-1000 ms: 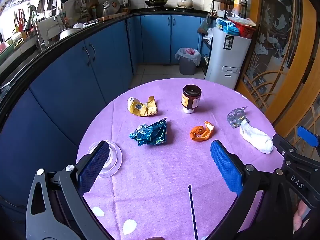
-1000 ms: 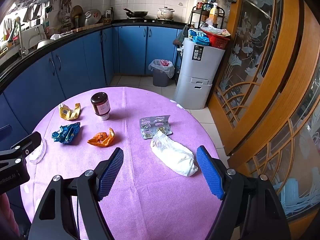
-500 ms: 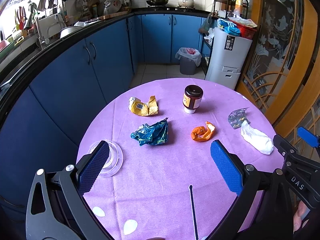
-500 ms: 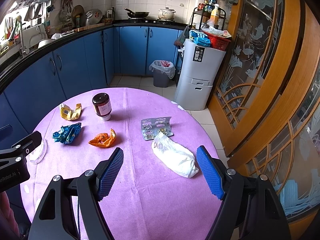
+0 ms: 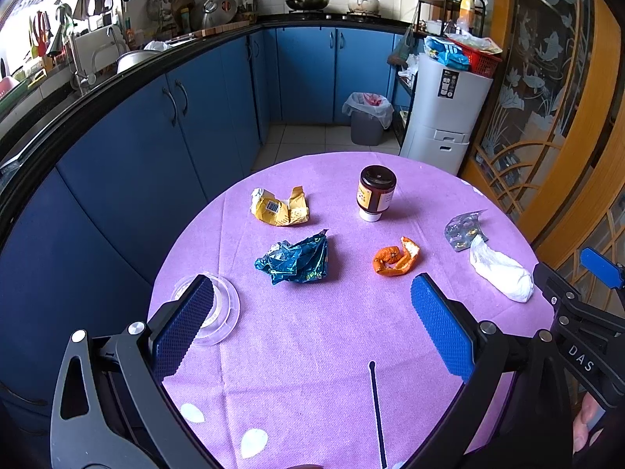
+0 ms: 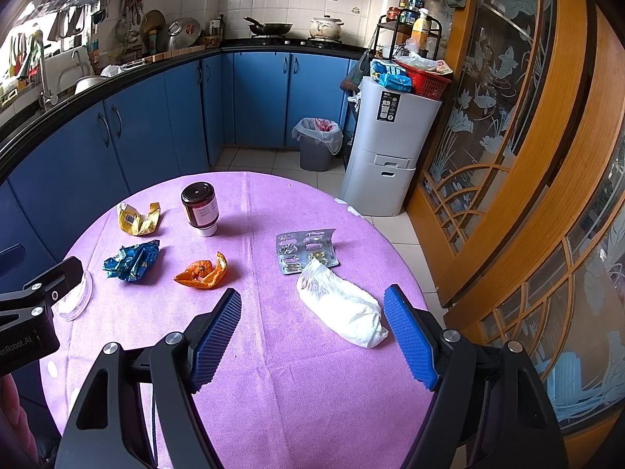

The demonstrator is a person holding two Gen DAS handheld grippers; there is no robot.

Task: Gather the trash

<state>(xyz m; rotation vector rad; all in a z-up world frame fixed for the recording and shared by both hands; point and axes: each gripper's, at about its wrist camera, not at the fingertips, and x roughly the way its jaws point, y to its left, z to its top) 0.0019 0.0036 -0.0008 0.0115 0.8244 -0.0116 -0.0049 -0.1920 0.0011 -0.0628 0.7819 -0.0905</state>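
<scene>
Trash lies on a round table with a purple cloth (image 5: 312, 351): a yellow wrapper (image 5: 279, 210), a blue foil wrapper (image 5: 295, 261), orange peel (image 5: 394, 258), an empty pill blister (image 5: 463, 228) and a crumpled white tissue (image 5: 500, 271). My left gripper (image 5: 312, 297) hovers open over the near part of the table, nothing between its blue pads. My right gripper (image 6: 312, 310) is open too, with the tissue (image 6: 343, 306) lying just ahead of it, close to the right pad, untouched. The peel (image 6: 203, 271) and blister (image 6: 306, 250) lie farther ahead.
A dark jar (image 5: 375, 195) stands upside down on its white cap at mid-table. A clear plastic lid (image 5: 215, 312) lies behind my left pad. A grey bin with a white liner (image 5: 367, 117) stands on the floor by blue cabinets, next to a white drawer unit (image 5: 445, 117).
</scene>
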